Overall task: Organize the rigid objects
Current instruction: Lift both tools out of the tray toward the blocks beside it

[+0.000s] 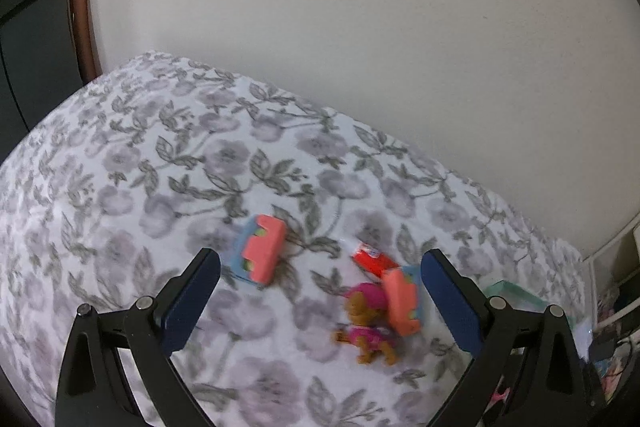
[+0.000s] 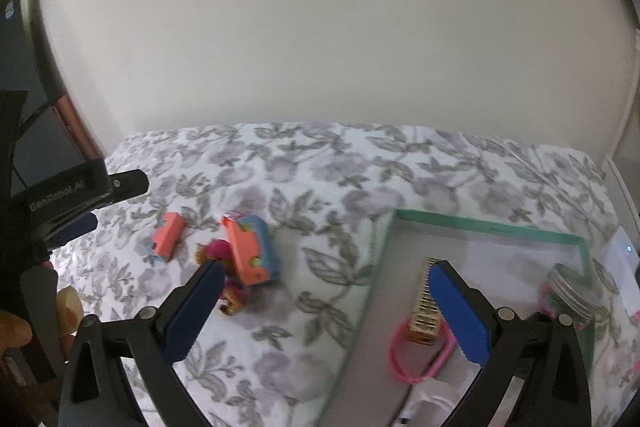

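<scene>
Toys lie scattered on the floral bedspread (image 1: 168,163), and both grippers hang above them with nothing in their grasp. From the left wrist view, the left gripper (image 1: 320,267) has its jaws spread wide, blue pads apart. Between them sits a coral-and-blue toy block (image 1: 260,253), well left of the cluster. Over to the right a second coral-and-blue block (image 1: 402,301) leans against a pink-and-brown puppy figure (image 1: 366,323), the two touching. Just behind them lies a small red packet (image 1: 370,259), close to the second block. The picture is blurred, so finer detail on the toys cannot be read.

Switching to the right wrist view, the right gripper (image 2: 324,275) is also wide open and carrying nothing. Its left pad overlaps the puppy figure (image 2: 220,255) in the picture; whether it touches I cannot tell. The larger block (image 2: 252,251) stands tilted right beside the figure, and the smaller block (image 2: 168,237) lies apart to the left. On the right sits a mint-rimmed tray (image 2: 480,227) on the bedspread (image 2: 400,155). Inside it: a gold patterned box (image 2: 424,311) partly hidden by the right pad, a pink band (image 2: 404,359) looping at its base, and a round tin (image 2: 572,291) near the far right corner. At the left edge, the left gripper (image 2: 92,203) shows from the side.
</scene>
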A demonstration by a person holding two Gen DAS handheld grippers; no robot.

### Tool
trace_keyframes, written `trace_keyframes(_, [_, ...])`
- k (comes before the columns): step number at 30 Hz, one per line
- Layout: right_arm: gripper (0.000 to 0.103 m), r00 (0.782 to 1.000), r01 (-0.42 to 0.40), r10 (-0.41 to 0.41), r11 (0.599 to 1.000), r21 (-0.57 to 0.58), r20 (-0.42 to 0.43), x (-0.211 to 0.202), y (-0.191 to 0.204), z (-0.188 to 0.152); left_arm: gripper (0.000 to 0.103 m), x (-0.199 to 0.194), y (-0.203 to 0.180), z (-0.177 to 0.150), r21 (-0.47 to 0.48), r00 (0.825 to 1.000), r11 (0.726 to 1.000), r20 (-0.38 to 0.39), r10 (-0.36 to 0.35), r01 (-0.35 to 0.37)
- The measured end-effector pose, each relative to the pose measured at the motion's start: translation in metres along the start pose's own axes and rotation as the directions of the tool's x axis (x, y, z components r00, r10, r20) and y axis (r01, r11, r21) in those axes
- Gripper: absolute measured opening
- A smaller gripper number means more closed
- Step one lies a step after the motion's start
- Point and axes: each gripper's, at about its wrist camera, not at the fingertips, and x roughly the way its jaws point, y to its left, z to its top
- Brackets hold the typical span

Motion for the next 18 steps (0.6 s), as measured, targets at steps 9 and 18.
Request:
trace_keyframes(9, [0.103,1.000,-0.003,0.002,0.996,-0.093,-0.015,0.008,0.039,0.006,0.100,-0.002,0.060,0.025,0.003,0.998,0.998,-0.010,0.057,-0.057])
trace_keyframes(18, [0.103,0.990,-0.111,0.098,0.985,-0.134,-0.104,0.033,0.075,0.024,0.100,0.017,0.092,0.043,-0.004,0.997,1.000,-0.072,0.012,-0.012])
